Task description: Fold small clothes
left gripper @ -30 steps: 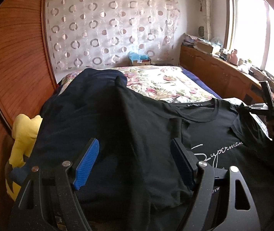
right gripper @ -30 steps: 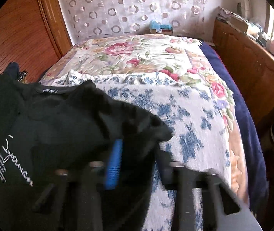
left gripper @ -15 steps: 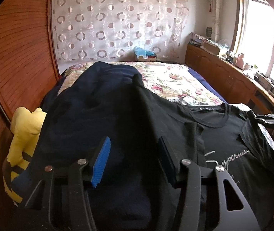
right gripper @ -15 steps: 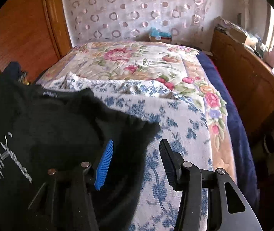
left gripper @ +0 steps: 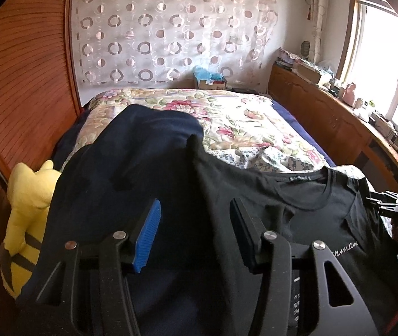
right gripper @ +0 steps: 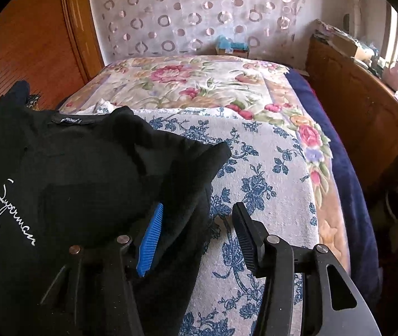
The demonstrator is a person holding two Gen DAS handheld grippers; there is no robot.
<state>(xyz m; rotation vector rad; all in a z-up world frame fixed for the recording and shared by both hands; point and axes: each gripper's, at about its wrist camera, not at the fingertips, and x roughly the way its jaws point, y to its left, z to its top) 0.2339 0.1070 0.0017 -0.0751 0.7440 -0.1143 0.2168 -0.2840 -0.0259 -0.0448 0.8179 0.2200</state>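
A bed (right gripper: 269, 151) fills both views, covered by a floral quilt (left gripper: 241, 117) with a blue-flowered white cloth (right gripper: 260, 173) spread over its near part. A navy garment (left gripper: 131, 151) lies heaped on the bed's left side, overlapping the left edge of the black T-shirt (left gripper: 297, 207), and a yellow plush toy (left gripper: 28, 204) sits wedged between that heap and the wooden wall panel (left gripper: 22, 78). A patterned curtain (left gripper: 165, 25) hangs behind the bed, with a small box (left gripper: 211, 82) at its foot. A long wooden cabinet (left gripper: 325, 117) cluttered with small items runs under the window (left gripper: 381, 50) on the right.

The black T-shirt lies face up on the blue-flowered cloth, collar toward the curtain, white script across its chest. The left gripper (left gripper: 196, 232) hovers above the seam where navy garment and T-shirt meet; its jaws stand apart and nothing is pinched between the pads. The right gripper (right gripper: 197, 232) hangs over the shirt's right sleeve (right gripper: 196, 165), which is folded in onto the body; its jaws are opening, the sleeve's edge lying below the gap, free of the pads. In the left view the right gripper shows small at the far right edge, beside the shirt's shoulder
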